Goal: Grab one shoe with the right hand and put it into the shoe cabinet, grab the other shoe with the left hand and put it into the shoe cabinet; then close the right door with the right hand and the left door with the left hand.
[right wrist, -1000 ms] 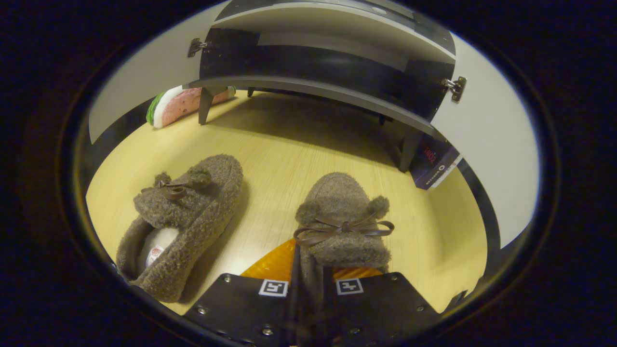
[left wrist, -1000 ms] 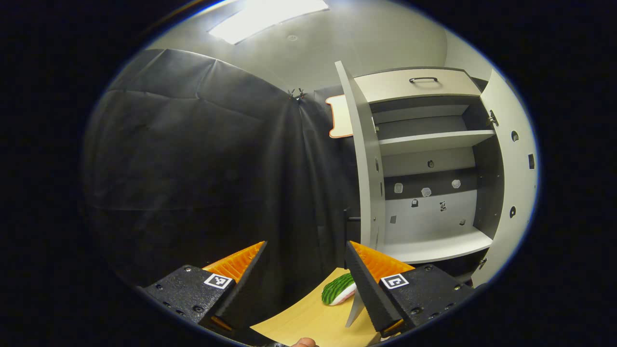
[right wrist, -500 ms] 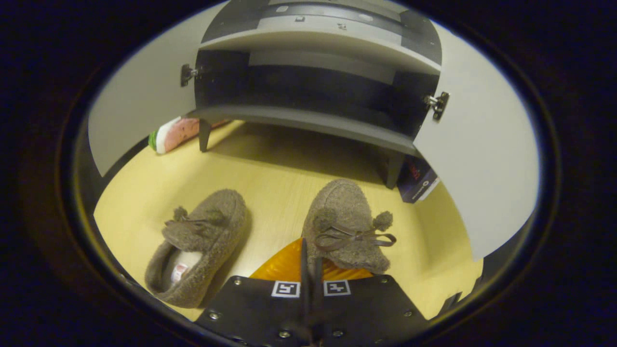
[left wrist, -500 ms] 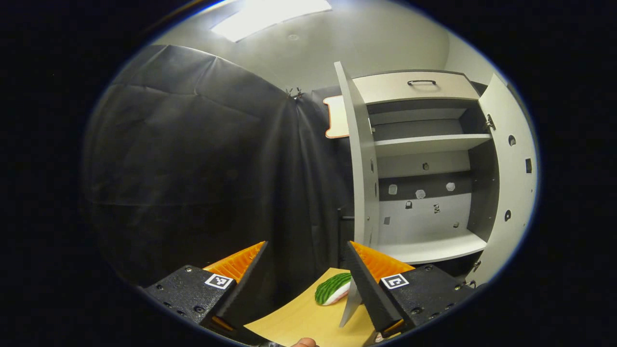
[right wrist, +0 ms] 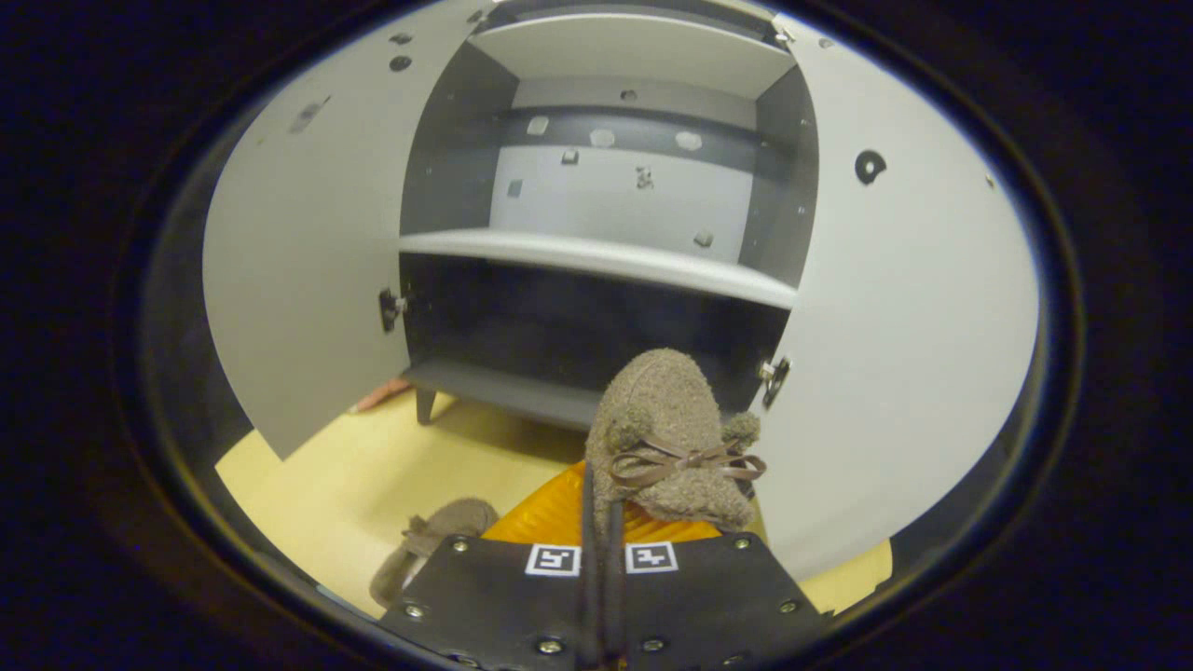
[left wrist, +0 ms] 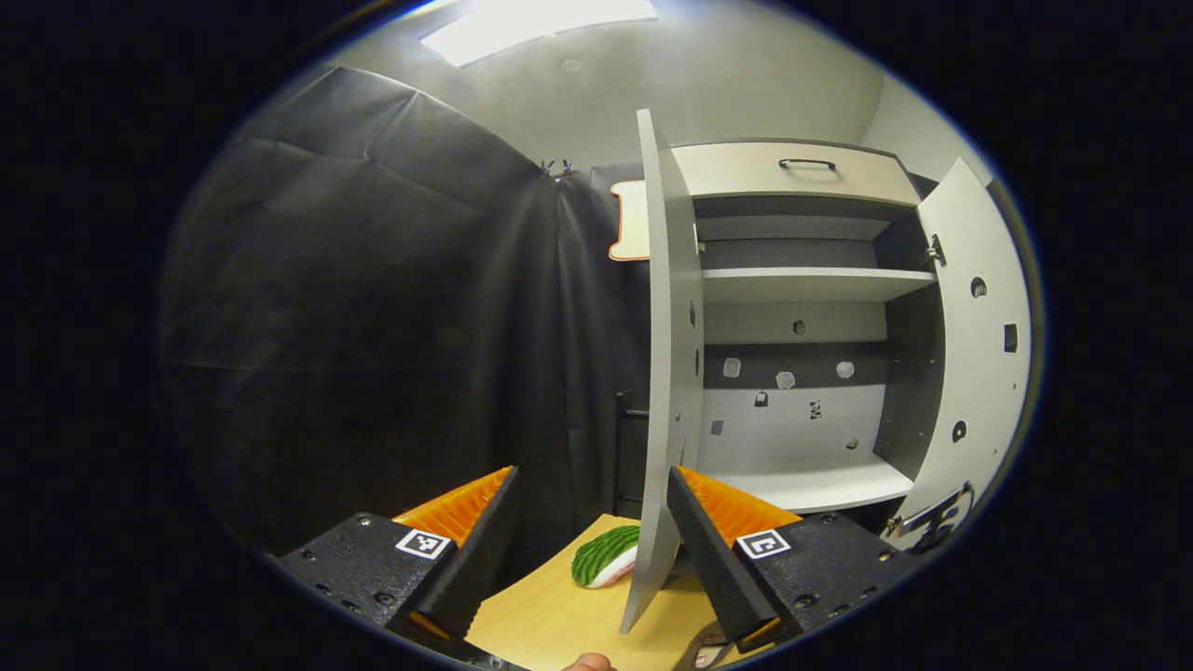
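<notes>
My right gripper is shut on the heel end of a brown fuzzy slipper with a bow, held in the air with its toe towards the shoe cabinet. The cabinet's left door and right door both stand open. The other slipper lies on the wooden table at the lower left, partly hidden by the gripper. My left gripper is open and holds nothing, left of the cabinet, whose left door I see edge-on.
A watermelon-slice toy lies on the table beside the cabinet's left door. The cabinet has a middle shelf and a top drawer with a handle. Black cloth closes the left side.
My right gripper has lifted the slipper off the table and tilted up towards the cabinet's opening. The left gripper has drifted a little, so the cabinet sits more to the left in its view.
</notes>
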`<control>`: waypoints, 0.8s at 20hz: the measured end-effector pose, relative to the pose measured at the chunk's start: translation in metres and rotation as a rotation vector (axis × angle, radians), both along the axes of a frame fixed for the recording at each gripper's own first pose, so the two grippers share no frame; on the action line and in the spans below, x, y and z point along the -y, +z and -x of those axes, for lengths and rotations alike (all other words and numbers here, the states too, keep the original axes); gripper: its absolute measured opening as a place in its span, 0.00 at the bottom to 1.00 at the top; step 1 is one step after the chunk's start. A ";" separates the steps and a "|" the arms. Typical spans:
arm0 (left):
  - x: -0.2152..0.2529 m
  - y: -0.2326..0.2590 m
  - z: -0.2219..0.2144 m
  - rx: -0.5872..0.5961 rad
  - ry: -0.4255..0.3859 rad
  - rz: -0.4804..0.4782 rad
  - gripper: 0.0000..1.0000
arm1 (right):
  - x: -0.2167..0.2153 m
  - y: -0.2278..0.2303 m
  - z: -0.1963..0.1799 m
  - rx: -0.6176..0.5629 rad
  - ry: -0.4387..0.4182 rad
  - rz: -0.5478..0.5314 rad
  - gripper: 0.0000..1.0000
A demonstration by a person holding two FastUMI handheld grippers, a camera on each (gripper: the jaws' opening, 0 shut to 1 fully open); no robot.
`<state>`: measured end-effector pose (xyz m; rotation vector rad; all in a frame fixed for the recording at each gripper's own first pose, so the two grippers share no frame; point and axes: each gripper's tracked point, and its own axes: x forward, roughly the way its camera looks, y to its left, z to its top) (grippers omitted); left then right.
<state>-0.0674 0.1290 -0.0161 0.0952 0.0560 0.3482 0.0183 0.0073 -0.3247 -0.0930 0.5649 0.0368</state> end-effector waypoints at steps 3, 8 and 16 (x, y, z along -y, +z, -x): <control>-0.002 -0.002 -0.002 0.000 0.002 0.002 0.96 | 0.000 0.050 -0.043 0.111 0.010 0.000 0.04; -0.010 -0.003 -0.005 0.008 0.027 0.008 0.93 | 0.006 0.114 -0.134 0.275 0.025 0.040 0.04; -0.022 -0.007 -0.003 -0.002 0.102 -0.040 0.93 | 0.023 0.131 -0.262 0.343 -0.009 0.090 0.03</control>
